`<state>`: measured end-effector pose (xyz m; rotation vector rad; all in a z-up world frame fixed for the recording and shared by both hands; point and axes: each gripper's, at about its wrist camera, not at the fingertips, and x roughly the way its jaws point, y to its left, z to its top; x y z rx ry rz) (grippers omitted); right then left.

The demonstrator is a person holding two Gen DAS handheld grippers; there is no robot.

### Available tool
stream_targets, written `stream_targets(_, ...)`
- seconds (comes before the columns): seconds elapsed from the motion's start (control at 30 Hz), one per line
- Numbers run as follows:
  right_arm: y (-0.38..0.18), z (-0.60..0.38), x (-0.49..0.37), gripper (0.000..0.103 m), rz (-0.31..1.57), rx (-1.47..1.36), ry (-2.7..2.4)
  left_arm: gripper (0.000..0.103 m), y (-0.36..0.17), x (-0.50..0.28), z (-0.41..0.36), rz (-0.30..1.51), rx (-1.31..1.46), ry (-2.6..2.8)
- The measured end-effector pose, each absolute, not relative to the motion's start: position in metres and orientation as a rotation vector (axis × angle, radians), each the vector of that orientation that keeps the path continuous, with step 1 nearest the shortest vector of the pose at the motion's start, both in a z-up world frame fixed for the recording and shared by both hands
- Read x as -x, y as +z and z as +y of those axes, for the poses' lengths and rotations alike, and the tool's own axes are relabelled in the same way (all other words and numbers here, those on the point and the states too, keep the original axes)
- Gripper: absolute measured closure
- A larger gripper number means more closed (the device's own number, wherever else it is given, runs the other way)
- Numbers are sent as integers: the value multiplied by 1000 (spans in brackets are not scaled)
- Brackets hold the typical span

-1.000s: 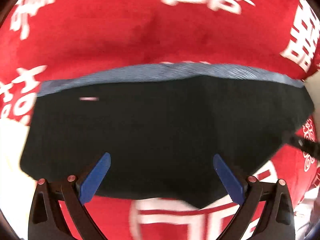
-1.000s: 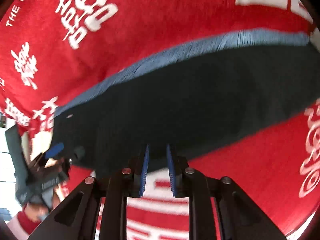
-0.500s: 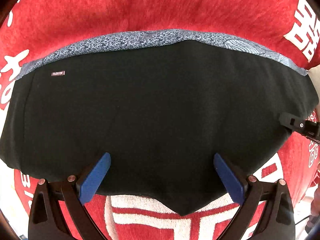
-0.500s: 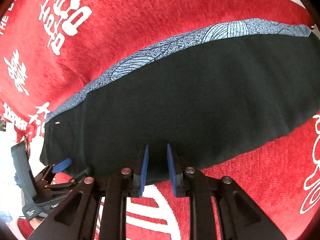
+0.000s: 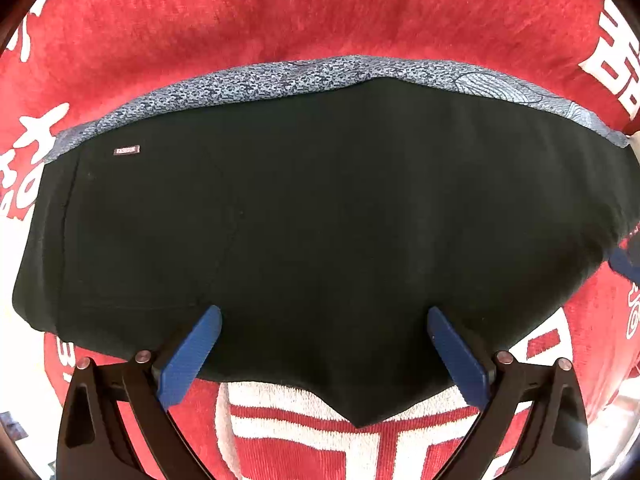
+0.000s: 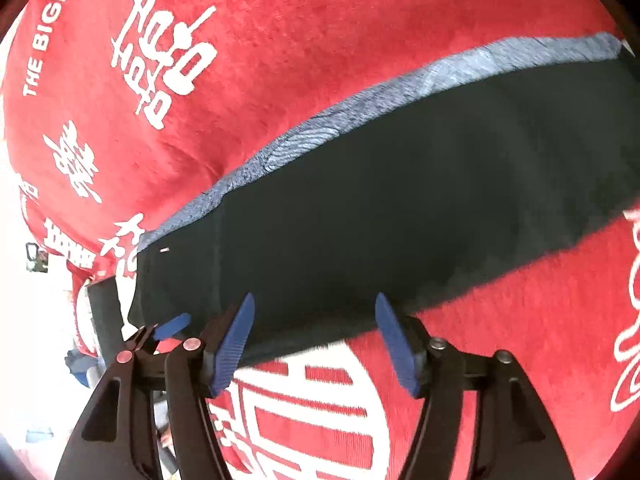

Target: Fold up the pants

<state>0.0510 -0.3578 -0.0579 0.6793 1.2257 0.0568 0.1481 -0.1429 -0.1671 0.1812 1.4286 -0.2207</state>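
Observation:
The black pants (image 5: 320, 220) lie folded flat on a red towel (image 5: 304, 12), with a blue-grey patterned waistband (image 5: 320, 74) along the far edge and a small label (image 5: 126, 151) at the left. My left gripper (image 5: 324, 344) is open and empty over the near edge of the pants. In the right wrist view the pants (image 6: 420, 200) run from lower left to upper right. My right gripper (image 6: 316, 332) is open and empty at their near edge. The left gripper's fingertip (image 6: 172, 326) shows at the pants' left corner.
The red towel (image 6: 280, 60) with white characters covers the whole work surface and runs out on all sides. A pale floor shows past its left edge (image 6: 36, 320). The right gripper's blue tip (image 5: 624, 262) peeks in at the pants' right end.
My right gripper has opened from shut and let go of the pants' near edge. The left gripper stays open and has drawn slightly closer over the pants.

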Motion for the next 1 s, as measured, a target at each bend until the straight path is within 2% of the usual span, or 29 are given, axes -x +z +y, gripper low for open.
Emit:
stream_targets(0.37, -56, -401, 16, 35, 1289, -785, -13, 0, -141, -139, -179, 1417, -302, -153)
stream_targets(0.9, -57, -494, 47, 35, 1170, -920, -119, 0, -100, -133, -314, 1372, -329, -316)
stream_targets(0.97, -53, -511, 50, 41, 1124, -916, -174, 0, -101, -136, -335, 1370, -327, -331)
stream_targets(1.0, -52, -522, 51, 50, 1098, -928, -203, 0, -103, -137, -344, 1371, -326, -337)
